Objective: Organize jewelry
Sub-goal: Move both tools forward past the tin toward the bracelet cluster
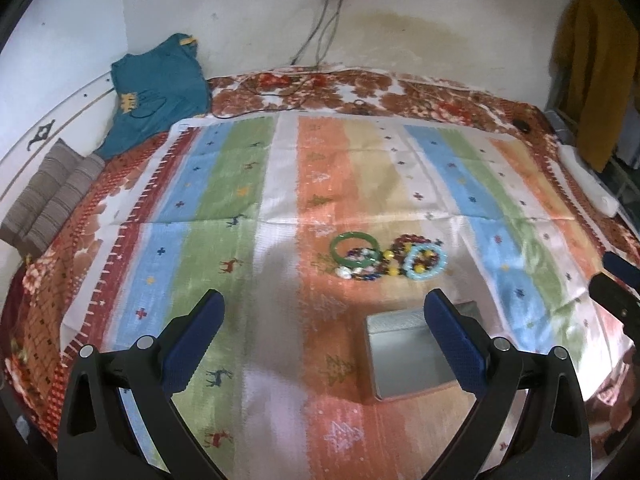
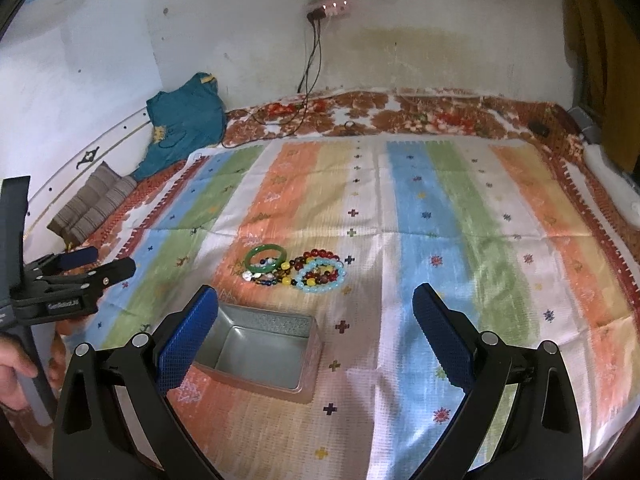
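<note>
A pile of jewelry lies on the striped cloth [image 1: 280,208]: a green bangle [image 1: 354,250], a light blue bead bracelet [image 1: 424,264], a dark red bead bracelet [image 1: 412,242] and mixed coloured beads [image 1: 368,270]. An open, empty silver tin box [image 1: 408,356] stands just in front of the pile. My left gripper [image 1: 324,320] is open and empty, above the cloth in front of the pile. In the right wrist view the pile [image 2: 296,268] and the tin [image 2: 260,350] lie ahead, and my right gripper [image 2: 316,316] is open and empty.
A floral bedspread [image 1: 360,92] lies under the cloth. A teal shirt [image 1: 160,88] and a folded striped cloth [image 1: 52,196] lie at the far left. Charger cables [image 1: 320,32] hang from a wall socket. A yellow garment [image 1: 592,64] hangs at the right.
</note>
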`<control>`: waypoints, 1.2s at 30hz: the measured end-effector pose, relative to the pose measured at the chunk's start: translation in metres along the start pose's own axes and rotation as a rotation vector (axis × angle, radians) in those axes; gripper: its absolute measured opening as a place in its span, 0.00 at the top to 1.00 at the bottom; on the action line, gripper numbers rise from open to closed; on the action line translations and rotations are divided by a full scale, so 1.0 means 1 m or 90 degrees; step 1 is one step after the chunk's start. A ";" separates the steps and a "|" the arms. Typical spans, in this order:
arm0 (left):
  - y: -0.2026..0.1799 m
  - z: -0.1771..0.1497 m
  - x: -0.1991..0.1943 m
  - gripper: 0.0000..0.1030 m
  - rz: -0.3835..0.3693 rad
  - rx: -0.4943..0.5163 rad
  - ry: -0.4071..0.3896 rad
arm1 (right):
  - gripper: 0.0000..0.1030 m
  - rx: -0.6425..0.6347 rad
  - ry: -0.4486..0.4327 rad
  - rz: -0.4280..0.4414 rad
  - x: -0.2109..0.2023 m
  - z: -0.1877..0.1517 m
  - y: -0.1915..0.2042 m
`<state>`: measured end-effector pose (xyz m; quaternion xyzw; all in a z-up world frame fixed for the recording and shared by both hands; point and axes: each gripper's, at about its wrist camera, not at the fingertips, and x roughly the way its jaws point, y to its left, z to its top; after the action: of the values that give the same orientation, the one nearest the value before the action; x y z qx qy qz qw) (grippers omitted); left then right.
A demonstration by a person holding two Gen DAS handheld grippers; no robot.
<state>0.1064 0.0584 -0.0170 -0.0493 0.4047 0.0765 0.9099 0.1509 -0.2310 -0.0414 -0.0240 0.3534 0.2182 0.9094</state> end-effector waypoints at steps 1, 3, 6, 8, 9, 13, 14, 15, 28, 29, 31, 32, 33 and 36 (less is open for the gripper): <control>0.001 0.001 0.002 0.05 0.005 -0.002 -0.001 | 0.04 -0.004 0.003 -0.004 0.003 0.002 0.000; 0.003 0.005 0.007 0.05 0.017 -0.011 0.000 | 0.04 -0.005 0.010 -0.009 0.009 0.004 -0.001; 0.005 0.010 0.019 0.05 0.024 -0.012 0.012 | 0.04 -0.002 0.023 -0.013 0.021 0.009 -0.003; 0.006 0.013 0.030 0.05 0.028 -0.011 0.023 | 0.04 -0.003 0.034 -0.016 0.030 0.012 -0.003; 0.007 0.014 0.034 0.05 0.028 -0.012 0.027 | 0.04 -0.003 0.040 -0.018 0.033 0.013 -0.004; 0.009 0.018 0.055 0.05 0.025 -0.017 0.046 | 0.04 -0.001 0.065 -0.021 0.049 0.015 -0.005; 0.008 0.019 0.060 0.05 0.018 -0.019 0.053 | 0.04 0.002 0.071 -0.020 0.053 0.016 -0.005; 0.008 0.020 0.065 0.05 0.011 -0.021 0.061 | 0.04 0.002 0.076 -0.021 0.056 0.016 -0.005; 0.000 0.029 0.113 0.05 0.020 0.013 0.098 | 0.04 -0.020 0.119 -0.020 0.097 0.024 -0.002; 0.001 0.030 0.116 0.06 0.018 0.011 0.101 | 0.04 -0.022 0.120 -0.020 0.098 0.024 -0.001; 0.004 0.031 0.123 0.06 0.017 0.003 0.107 | 0.04 -0.026 0.124 -0.026 0.106 0.026 0.000; 0.006 0.032 0.127 0.06 0.016 -0.001 0.110 | 0.04 -0.028 0.129 -0.029 0.110 0.026 -0.001; 0.007 0.032 0.130 0.06 0.015 -0.002 0.112 | 0.04 -0.029 0.132 -0.032 0.113 0.026 -0.001; 0.010 0.034 0.143 0.06 0.027 0.004 0.123 | 0.04 -0.034 0.145 -0.045 0.127 0.025 -0.003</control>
<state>0.2245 0.0873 -0.1009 -0.0450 0.4915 0.0892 0.8651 0.2510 -0.1802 -0.1053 -0.0849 0.4473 0.1914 0.8695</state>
